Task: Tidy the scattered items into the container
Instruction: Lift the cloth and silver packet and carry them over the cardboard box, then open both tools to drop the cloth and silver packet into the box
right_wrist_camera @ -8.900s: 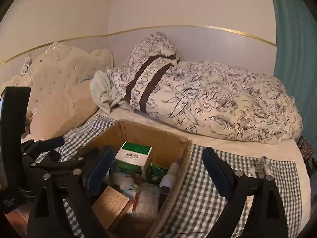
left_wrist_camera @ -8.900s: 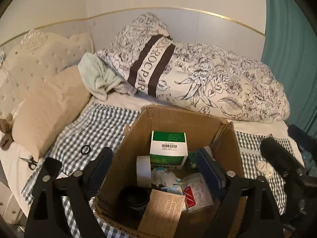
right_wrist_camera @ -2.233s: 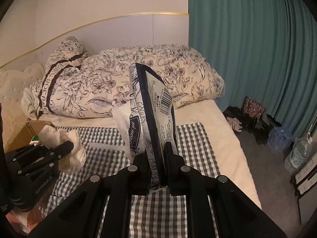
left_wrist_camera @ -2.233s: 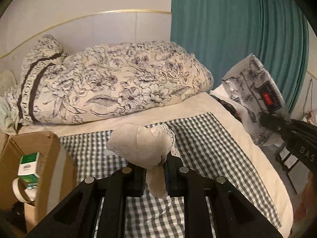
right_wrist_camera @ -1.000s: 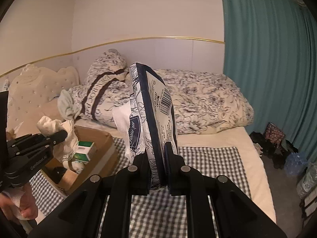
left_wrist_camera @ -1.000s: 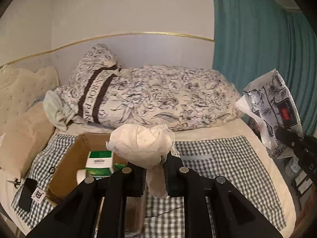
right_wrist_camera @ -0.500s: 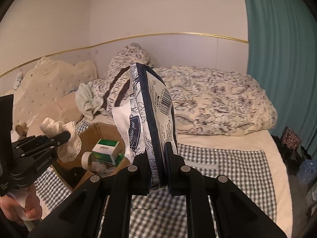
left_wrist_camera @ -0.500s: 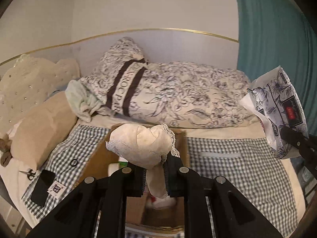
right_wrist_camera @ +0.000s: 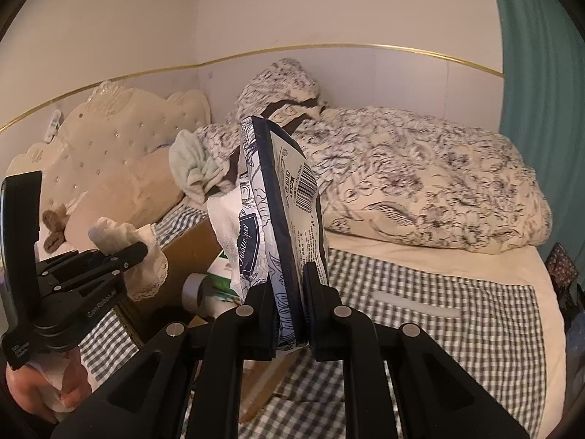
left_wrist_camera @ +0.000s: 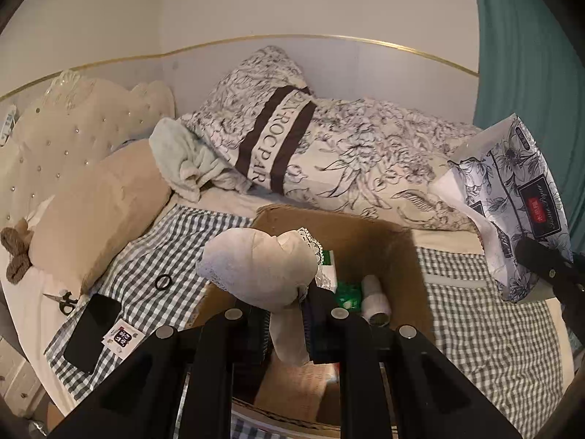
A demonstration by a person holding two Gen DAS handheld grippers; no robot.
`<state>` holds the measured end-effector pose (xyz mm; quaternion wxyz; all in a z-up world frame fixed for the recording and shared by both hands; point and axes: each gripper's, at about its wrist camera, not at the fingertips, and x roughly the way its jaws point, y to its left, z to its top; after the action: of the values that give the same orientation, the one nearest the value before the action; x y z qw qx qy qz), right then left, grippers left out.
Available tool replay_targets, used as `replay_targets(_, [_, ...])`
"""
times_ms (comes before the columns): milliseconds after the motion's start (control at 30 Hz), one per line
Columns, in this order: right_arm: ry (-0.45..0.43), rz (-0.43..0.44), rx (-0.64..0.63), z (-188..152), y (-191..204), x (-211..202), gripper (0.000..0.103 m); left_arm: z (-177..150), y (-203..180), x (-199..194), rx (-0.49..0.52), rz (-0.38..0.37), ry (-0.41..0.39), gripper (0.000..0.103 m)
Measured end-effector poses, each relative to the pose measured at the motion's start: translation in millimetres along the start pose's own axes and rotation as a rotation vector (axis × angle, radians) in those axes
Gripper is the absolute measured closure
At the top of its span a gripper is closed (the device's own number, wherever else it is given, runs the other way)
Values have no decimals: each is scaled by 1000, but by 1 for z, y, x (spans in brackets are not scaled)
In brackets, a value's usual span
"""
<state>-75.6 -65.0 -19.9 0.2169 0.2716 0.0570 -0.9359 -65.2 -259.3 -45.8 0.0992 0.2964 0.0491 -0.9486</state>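
My left gripper [left_wrist_camera: 287,323] is shut on a cream lace-trimmed cloth [left_wrist_camera: 257,269], which hangs over the open cardboard box [left_wrist_camera: 409,259] on the bed. Inside the box I see a green-and-white carton [left_wrist_camera: 329,270], a roll of tape [left_wrist_camera: 374,296] and brown paper [left_wrist_camera: 296,391]. My right gripper [right_wrist_camera: 289,316] is shut on a floral tissue pack [right_wrist_camera: 283,205], held upright just right of the box [right_wrist_camera: 190,252]. The left wrist view shows that pack [left_wrist_camera: 512,201] at the right edge. The left gripper [right_wrist_camera: 144,250] with its cloth [right_wrist_camera: 146,270] shows at the left in the right wrist view.
On the checked blanket [left_wrist_camera: 486,336] left of the box lie a black phone [left_wrist_camera: 91,333], a small card [left_wrist_camera: 122,336], a black ring [left_wrist_camera: 163,282] and scissors [left_wrist_camera: 62,300]. A beige pillow [left_wrist_camera: 95,205], floral duvet [left_wrist_camera: 365,161] and teal curtain [left_wrist_camera: 530,36] surround the bed.
Both grippers swung left and dropped toward the box with their loads. The box now lies right under the left gripper's cloth, and the tissue pack has come beside it.
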Motion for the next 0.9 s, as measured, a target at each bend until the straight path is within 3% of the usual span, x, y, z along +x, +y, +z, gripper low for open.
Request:
replay_targets(367, [75, 43, -29, -10, 28, 59, 92, -3, 14, 39, -10, -17, 44, 88])
replay_targets(900, [173, 53, -24, -35, 28, 112, 90, -23, 10, 95, -18, -25, 157, 86])
